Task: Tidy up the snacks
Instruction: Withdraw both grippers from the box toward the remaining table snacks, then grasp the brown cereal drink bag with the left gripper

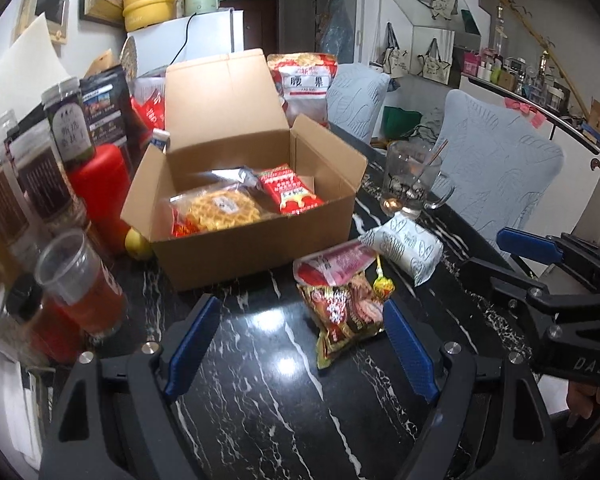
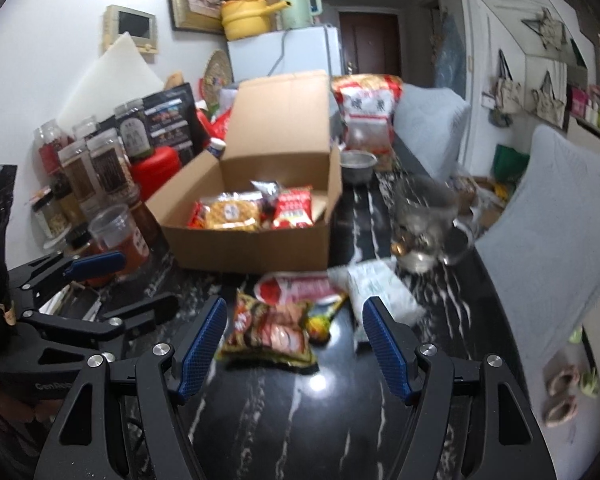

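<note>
Both my tongs hang over the black marble table (image 1: 260, 380) with nothing in them. My left gripper (image 1: 300, 344) stands wide, its blue pads apart over bare stone. My right gripper (image 2: 296, 344) is spread too, though a little less, and empty.

I place everything by the open cardboard box (image 1: 256, 248). Nearest me, in front of the box's near wall, lies a dark crinkled snack packet (image 2: 272, 332), just ahead of my right gripper's fingertips. A small lollipop (image 1: 382, 284) lies touching that packet. A red-and-pink packet (image 1: 332, 266) sits between the crinkled one and the box. To the right of these lies a white patterned pack (image 1: 404, 246). Inside the box lie a round waffle biscuit pack (image 1: 224, 210) and a red packet (image 1: 290, 190). Right of the box stands a glass mug (image 1: 412, 184). Left of the box crowd jars and a red bottle (image 1: 100, 188). Behind the box stands a big red-and-white bag (image 1: 304, 84).
</note>
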The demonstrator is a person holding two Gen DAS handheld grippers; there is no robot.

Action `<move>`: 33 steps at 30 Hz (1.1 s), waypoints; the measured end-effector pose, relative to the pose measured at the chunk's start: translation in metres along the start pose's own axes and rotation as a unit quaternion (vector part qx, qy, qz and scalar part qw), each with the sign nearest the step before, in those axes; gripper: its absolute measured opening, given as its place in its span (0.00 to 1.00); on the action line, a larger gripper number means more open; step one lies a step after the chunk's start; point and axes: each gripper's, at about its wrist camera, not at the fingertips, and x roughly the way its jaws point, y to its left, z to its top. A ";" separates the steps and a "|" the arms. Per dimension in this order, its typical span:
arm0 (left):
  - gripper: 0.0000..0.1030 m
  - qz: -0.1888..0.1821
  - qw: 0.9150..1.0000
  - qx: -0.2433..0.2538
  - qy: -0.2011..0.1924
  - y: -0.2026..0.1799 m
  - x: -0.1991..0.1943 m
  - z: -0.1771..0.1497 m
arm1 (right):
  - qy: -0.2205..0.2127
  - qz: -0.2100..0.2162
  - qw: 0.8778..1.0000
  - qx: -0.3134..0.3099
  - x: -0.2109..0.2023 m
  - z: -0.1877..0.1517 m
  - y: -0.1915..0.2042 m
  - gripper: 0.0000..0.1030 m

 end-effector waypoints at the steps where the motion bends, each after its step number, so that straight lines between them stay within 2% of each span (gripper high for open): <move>1: 0.81 -0.002 1.000 -0.002 0.002 -0.001 0.001 -0.003 | 0.004 -0.002 1.000 0.005 0.001 -0.004 -0.004 0.69; 12: 0.81 -0.037 0.998 -0.032 0.041 -0.012 0.037 -0.020 | 0.032 -0.017 0.999 0.035 0.017 -0.033 -0.033 0.69; 27: 0.81 -0.031 0.994 -0.018 0.101 -0.041 0.102 -0.012 | 0.053 -0.047 0.995 0.073 0.045 -0.047 -0.078 0.69; 33: 0.81 -0.009 0.989 -0.018 0.145 -0.047 0.130 -0.009 | 0.060 -0.048 0.994 0.082 0.055 -0.048 -0.090 0.69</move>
